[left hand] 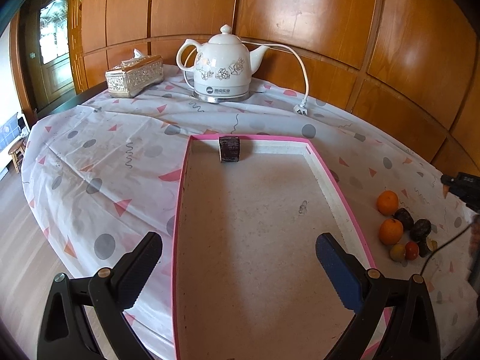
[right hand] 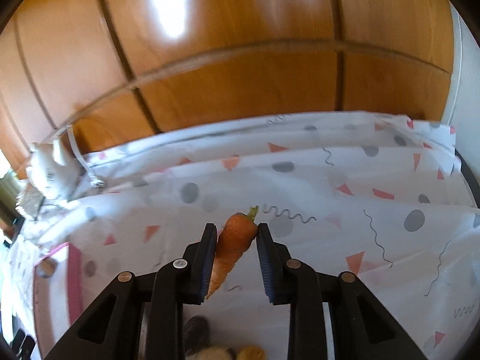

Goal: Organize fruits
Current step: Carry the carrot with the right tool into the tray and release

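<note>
Beside pink tray (left hand: 336, 177), two oranges (left hand: 387, 202), right hand-held gripper (right hand: 237, 234) pinching one carrot (right hand: 235, 243), left (left hand: 238, 249) spread.

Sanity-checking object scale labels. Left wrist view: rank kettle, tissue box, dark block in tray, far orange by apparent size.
1. kettle
2. tissue box
3. far orange and dark block: look alike, and depth differs, so unranked.

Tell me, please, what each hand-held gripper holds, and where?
Right hand-held gripper clamps the tapered orange carrot near its thick top; left hand-held gripper holds nothing.
</note>
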Action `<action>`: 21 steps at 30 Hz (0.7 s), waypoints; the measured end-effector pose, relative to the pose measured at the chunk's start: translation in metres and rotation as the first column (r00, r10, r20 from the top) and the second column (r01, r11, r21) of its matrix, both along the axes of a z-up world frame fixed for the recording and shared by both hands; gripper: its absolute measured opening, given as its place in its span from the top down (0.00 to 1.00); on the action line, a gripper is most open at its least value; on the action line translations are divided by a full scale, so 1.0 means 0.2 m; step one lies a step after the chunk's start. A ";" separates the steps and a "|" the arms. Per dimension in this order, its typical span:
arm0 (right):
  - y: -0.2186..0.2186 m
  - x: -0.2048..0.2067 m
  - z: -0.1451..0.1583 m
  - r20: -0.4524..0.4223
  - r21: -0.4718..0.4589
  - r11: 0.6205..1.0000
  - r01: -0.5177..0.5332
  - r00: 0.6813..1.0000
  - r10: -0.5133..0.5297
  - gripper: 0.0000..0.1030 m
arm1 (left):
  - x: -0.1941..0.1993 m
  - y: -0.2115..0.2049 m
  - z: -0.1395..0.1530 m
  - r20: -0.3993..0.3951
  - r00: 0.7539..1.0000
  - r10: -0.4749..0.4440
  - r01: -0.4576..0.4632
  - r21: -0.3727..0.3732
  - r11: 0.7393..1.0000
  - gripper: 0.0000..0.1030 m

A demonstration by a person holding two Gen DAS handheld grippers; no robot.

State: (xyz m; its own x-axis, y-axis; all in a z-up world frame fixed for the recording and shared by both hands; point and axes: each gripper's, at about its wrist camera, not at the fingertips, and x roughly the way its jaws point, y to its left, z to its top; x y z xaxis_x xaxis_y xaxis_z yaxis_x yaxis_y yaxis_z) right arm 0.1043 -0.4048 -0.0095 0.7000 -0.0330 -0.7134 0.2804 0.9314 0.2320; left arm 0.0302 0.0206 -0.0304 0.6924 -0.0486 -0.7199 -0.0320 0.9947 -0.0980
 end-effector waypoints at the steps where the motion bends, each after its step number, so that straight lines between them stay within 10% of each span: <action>1: 0.03 -0.04 0.03 0.020 0.009 1.000 -0.021 1.000 0.021 0.73 | 0.00 0.00 0.00 0.003 1.000 0.002 -0.002 0.000 1.000 0.00; 21: 0.85 -0.26 -0.04 0.012 0.149 0.859 -0.490 0.870 0.494 0.74 | -0.05 0.22 0.03 -0.009 0.990 0.142 -0.142 -0.100 0.985 0.00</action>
State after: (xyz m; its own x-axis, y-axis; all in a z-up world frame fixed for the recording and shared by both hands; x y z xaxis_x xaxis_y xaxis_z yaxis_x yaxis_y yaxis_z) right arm 0.0529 -0.2341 -0.0178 0.5795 0.4137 -0.7021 -0.1974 0.9072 0.3716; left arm 0.0204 0.0654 -0.0238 0.6961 -0.0215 -0.7176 -0.1729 0.9651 -0.1966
